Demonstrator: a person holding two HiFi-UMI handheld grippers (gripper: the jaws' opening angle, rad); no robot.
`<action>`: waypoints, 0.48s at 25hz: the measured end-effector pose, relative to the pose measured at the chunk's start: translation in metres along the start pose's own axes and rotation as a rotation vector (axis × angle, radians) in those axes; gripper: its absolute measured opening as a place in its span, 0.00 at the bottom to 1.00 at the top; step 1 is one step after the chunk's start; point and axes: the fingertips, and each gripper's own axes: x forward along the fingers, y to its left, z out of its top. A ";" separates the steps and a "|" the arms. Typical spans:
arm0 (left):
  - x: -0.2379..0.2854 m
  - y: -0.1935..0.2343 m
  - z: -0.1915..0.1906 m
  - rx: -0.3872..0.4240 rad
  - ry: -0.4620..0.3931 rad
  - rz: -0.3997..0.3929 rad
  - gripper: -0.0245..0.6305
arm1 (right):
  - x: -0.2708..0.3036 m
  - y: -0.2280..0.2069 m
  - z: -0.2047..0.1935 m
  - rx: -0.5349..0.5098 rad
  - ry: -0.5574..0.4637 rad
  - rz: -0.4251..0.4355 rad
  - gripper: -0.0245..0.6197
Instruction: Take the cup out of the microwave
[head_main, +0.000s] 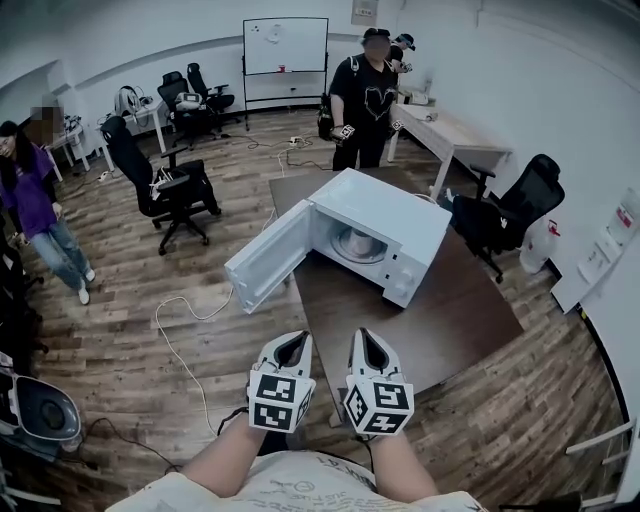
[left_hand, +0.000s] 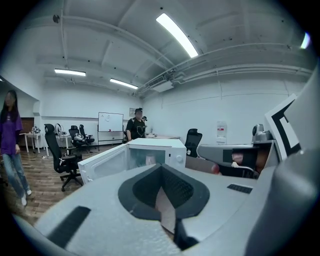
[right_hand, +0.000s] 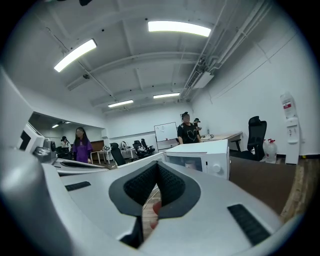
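Head view showed left gripper (head_main: 291, 342) and right gripper (head_main: 369, 338) closed, empty; one should probably open before reaching the far, boxy white microwave's (head_main: 392, 214) pale cup (left_hand: 150, 159).

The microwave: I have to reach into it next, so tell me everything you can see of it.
The microwave is a white, glossy box standing on the dark brown table. Its door, hinged at the left, is swung wide open. A control panel with a round knob sits right of the cavity, where a pale cup stands. Nothing else touches it.
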 end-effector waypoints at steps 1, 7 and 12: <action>0.006 0.000 0.000 0.001 0.001 -0.007 0.05 | 0.004 -0.003 -0.001 0.000 0.002 -0.005 0.06; 0.048 0.007 0.012 0.004 -0.006 -0.049 0.05 | 0.037 -0.022 0.000 0.000 0.013 -0.038 0.06; 0.092 0.017 0.018 0.004 0.005 -0.099 0.05 | 0.071 -0.038 -0.002 0.000 0.029 -0.081 0.06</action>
